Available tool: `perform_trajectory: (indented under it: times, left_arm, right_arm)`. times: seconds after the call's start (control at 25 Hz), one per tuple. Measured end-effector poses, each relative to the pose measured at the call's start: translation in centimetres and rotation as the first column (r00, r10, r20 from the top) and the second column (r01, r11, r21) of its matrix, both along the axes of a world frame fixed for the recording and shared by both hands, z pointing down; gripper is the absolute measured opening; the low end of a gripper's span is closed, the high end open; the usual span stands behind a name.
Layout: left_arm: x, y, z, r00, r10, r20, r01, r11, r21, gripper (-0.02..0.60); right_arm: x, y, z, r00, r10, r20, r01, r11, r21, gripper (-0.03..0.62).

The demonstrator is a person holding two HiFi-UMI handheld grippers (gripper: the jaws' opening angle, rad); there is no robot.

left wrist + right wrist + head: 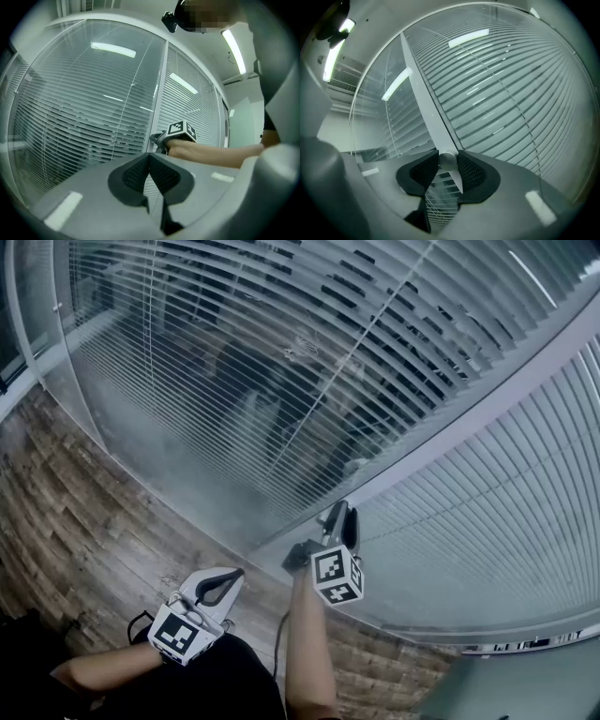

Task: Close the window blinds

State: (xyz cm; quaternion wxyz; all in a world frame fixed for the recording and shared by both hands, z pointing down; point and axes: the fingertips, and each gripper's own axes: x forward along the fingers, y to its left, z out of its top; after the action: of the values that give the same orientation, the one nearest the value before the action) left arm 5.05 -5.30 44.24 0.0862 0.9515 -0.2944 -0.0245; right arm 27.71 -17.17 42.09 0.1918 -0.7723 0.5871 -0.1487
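Two glass panes hold slatted blinds. The left blind [281, 381] has its slats tilted open, so the dark room behind shows through. The right blind [506, 502] has flatter slats that block the view. A grey frame post [450, 442] stands between the panes. My right gripper [339, 512] reaches level to that post. In the right gripper view, this gripper [447, 161] is shut on a small round metal knob [447, 159] on the post. My left gripper [230, 577] hangs lower left, away from the glass. It [149, 159] is shut and holds nothing.
Wood-plank floor [75, 540] runs along the foot of the glass wall. A thin lift cord [328, 399] hangs down the left blind. A dark cable [278, 643] trails near the right forearm. Ceiling lights reflect in the panes.
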Motion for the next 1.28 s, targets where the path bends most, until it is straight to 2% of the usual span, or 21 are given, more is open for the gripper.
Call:
perform_trajectory:
  times: [0.08, 0.16, 0.24, 0.28, 0.4, 0.48, 0.52, 0.56, 0.6, 0.68, 0.84, 0.92, 0.96, 1.08, 1.12, 1.16, 1.2, 1.24, 1.28]
  left_arm:
    - [0.0, 0.1, 0.0, 1.0, 0.0, 0.0, 0.0, 1.0, -0.006, 0.002]
    - [0.0, 0.1, 0.1, 1.0, -0.002, -0.003, 0.002, 1.0, -0.011, 0.002]
    - [-0.2, 0.2, 0.3, 1.0, -0.005, 0.0, 0.005, 1.0, -0.018, 0.002]
    - [-0.2, 0.3, 0.6, 1.0, -0.006, 0.007, 0.006, 1.0, -0.025, 0.002]
    - [-0.3, 0.6, 1.0, 1.0, -0.003, 0.014, 0.003, 1.0, -0.031, 0.002]
    - [-0.2, 0.7, 0.9, 1.0, -0.001, 0.008, 0.001, 1.0, -0.031, 0.002]
    - [-0.1, 0.8, 0.7, 1.0, 0.001, -0.001, -0.001, 1.0, -0.031, 0.002]
    - [0.0, 0.9, 0.5, 1.0, 0.003, -0.011, -0.003, 0.999, -0.032, 0.002]
    - [0.1, 1.0, 0.4, 1.0, 0.004, -0.018, -0.005, 0.999, -0.036, 0.002]
    - [0.0, 1.2, 0.5, 1.0, 0.007, -0.019, -0.008, 0.999, -0.042, 0.002]
    - [-0.2, 1.2, 1.0, 1.0, 0.011, 0.0, -0.011, 0.999, -0.044, 0.002]
    - [-0.1, 1.2, 0.9, 1.0, 0.011, -0.009, -0.012, 0.999, -0.041, 0.002]
    - [-0.1, 1.2, 1.1, 1.0, 0.011, -0.004, -0.012, 0.999, -0.048, 0.002]
    - [-0.3, 1.3, 1.4, 1.0, 0.02, 0.023, -0.018, 0.997, -0.07, 0.002]
    - [-0.2, 1.3, 1.2, 1.0, 0.018, 0.013, -0.017, 0.998, -0.064, 0.002]
    - [-0.2, 1.2, 1.1, 1.0, 0.015, -0.001, -0.015, 0.998, -0.056, 0.002]
    - [-0.2, 1.2, 1.0, 1.0, 0.013, -0.007, -0.014, 0.999, -0.052, 0.002]
    - [-0.2, 1.2, 1.0, 1.0, 0.013, -0.008, -0.014, 0.999, -0.052, 0.002]
    - [-0.2, 1.2, 1.1, 1.0, 0.013, -0.007, -0.014, 0.998, -0.054, 0.002]
  right_arm:
    - [0.0, -0.1, 0.0, 1.0, -0.014, -0.022, 0.014, 1.0, -0.009, 0.135]
    - [-0.2, -0.2, -0.1, 0.994, -0.047, -0.097, 0.042, 0.998, -0.054, 0.138]
    - [-0.7, -0.1, -0.2, 0.967, -0.087, -0.24, 0.059, 0.991, -0.121, 0.143]
    - [-0.9, 0.1, -0.4, 0.939, -0.098, -0.33, 0.049, 0.987, -0.154, 0.156]
    - [-1.6, 0.4, -0.9, 0.806, -0.13, -0.578, -0.009, 0.973, -0.232, 0.156]
    - [-2.2, 0.1, -1.1, 0.679, -0.165, -0.716, -0.052, 0.961, -0.271, 0.152]
    - [-2.3, 0.0, -1.1, 0.612, -0.177, -0.771, -0.079, 0.956, -0.283, 0.129]
    - [-2.5, -0.1, -1.2, 0.56, -0.185, -0.807, -0.1, 0.952, -0.288, 0.125]
    - [-2.6, -0.1, -1.1, 0.531, -0.192, -0.826, -0.11, 0.95, -0.292, 0.127]
    - [-2.8, -0.1, -0.8, 0.524, -0.21, -0.826, -0.108, 0.945, -0.308, 0.127]
    - [-2.9, -0.3, 0.0, 0.563, -0.23, -0.793, -0.094, 0.936, -0.338, 0.156]
    - [-2.4, -0.4, 0.3, 0.559, -0.227, -0.798, -0.118, 0.93, -0.347, 0.155]
    - [-2.3, -0.4, 0.4, 0.541, -0.228, -0.81, -0.138, 0.925, -0.353, 0.153]
    - [-2.2, -0.6, 0.5, 0.439, -0.244, -0.865, -0.217, 0.905, -0.365, 0.132]
    - [-2.2, -0.6, 0.5, 0.419, -0.248, -0.873, -0.23, 0.902, -0.366, 0.13]
    - [-2.2, -0.6, 0.4, 0.418, -0.248, -0.874, -0.233, 0.901, -0.366, 0.129]
    - [-2.2, -0.6, 0.4, 0.437, -0.241, -0.867, -0.225, 0.904, -0.365, 0.129]
    - [-2.1, -0.6, 0.4, 0.477, -0.228, -0.849, -0.206, 0.91, -0.36, 0.127]
    - [-2.0, -0.6, 0.3, 0.532, -0.21, -0.821, -0.18, 0.918, -0.352, 0.127]
